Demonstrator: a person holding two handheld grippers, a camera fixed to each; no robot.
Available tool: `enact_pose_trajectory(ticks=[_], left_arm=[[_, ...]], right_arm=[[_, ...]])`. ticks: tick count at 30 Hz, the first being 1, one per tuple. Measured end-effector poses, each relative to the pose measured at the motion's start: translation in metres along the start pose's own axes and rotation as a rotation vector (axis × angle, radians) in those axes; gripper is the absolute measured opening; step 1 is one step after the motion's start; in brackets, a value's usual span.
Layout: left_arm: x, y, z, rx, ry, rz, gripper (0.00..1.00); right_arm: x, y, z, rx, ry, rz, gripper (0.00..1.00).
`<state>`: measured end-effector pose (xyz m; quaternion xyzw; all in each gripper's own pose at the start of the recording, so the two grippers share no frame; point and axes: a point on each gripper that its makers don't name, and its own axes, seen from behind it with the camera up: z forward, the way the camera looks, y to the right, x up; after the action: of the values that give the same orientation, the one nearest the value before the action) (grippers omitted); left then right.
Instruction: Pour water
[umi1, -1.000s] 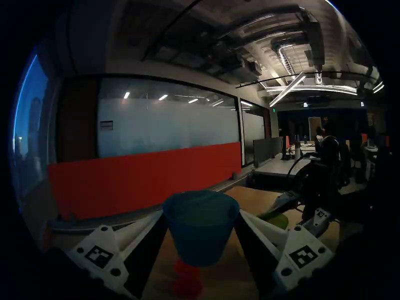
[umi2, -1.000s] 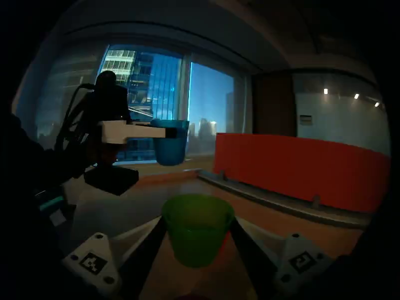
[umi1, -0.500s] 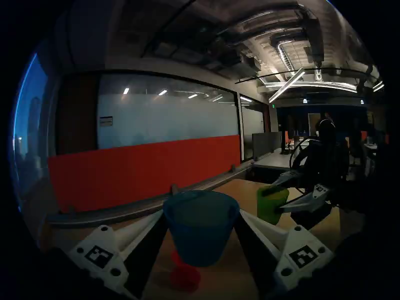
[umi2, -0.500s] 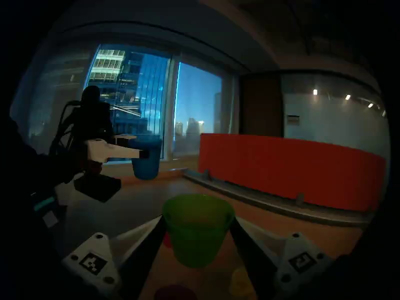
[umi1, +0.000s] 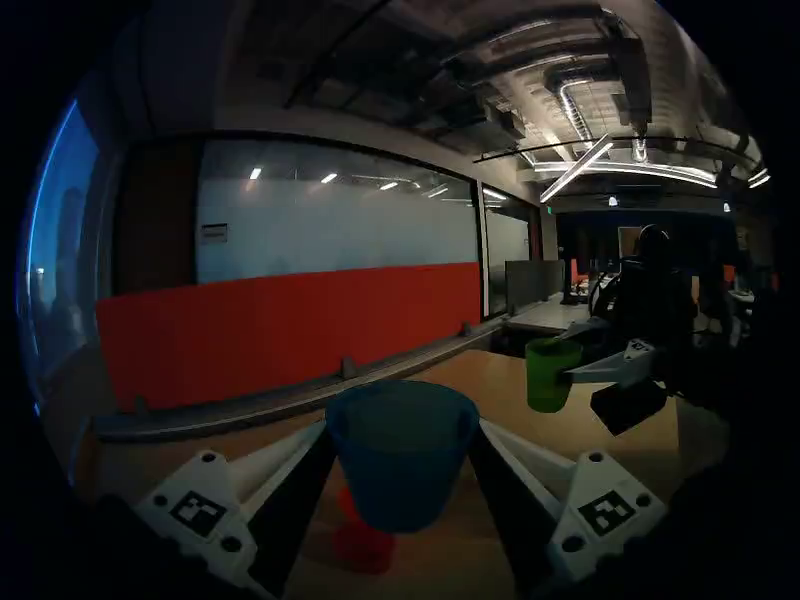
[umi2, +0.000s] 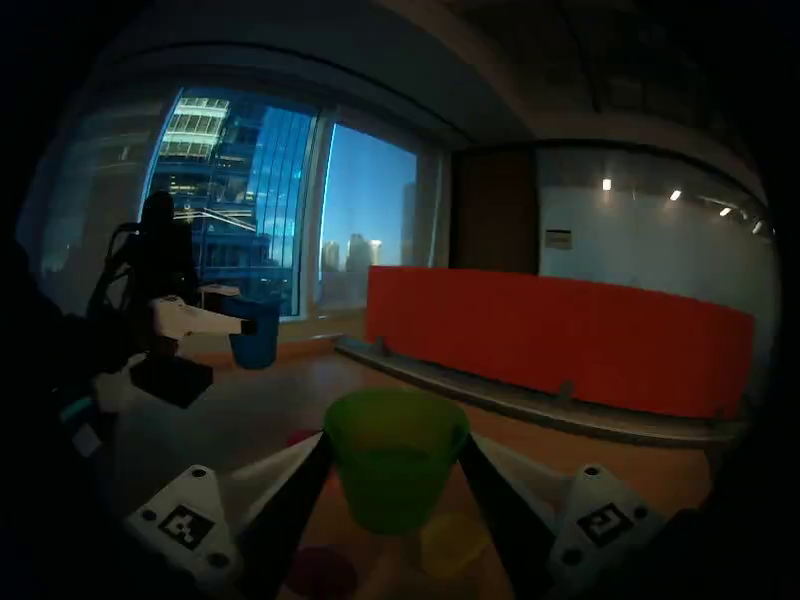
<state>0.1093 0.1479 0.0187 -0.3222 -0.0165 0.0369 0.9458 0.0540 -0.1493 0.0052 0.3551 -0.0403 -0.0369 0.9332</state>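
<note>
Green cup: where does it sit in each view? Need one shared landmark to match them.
Left gripper view: green cup right of centre, farther off, beyond the blue cup, held in the right gripper.
Right gripper view: green cup at bottom centre, between that gripper's own fingers.
Shared landmark: red wall panel, left of the cup in the left gripper view, up and right of it in the right gripper view.

No readable text — wall notice (umi1: 213, 233) too small.

green cup (umi1: 547, 372): higher, farther off | blue cup (umi2: 255, 333): lower, leftward, farther off
</note>
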Motion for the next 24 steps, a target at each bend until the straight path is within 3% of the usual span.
enact_pose_trajectory(ticks=[11,24], left_arm=[[-0.011,0.005,-0.003,-0.015,-0.011,0.003,0.86],[-0.036,0.012,-0.004,-0.040,-0.072,0.022,0.86]], right_arm=[[0.000,0.016,-0.012,-0.038,-0.002,0.002,0.90],[-0.011,0.021,-0.019,-0.050,-0.040,0.011,0.90]])
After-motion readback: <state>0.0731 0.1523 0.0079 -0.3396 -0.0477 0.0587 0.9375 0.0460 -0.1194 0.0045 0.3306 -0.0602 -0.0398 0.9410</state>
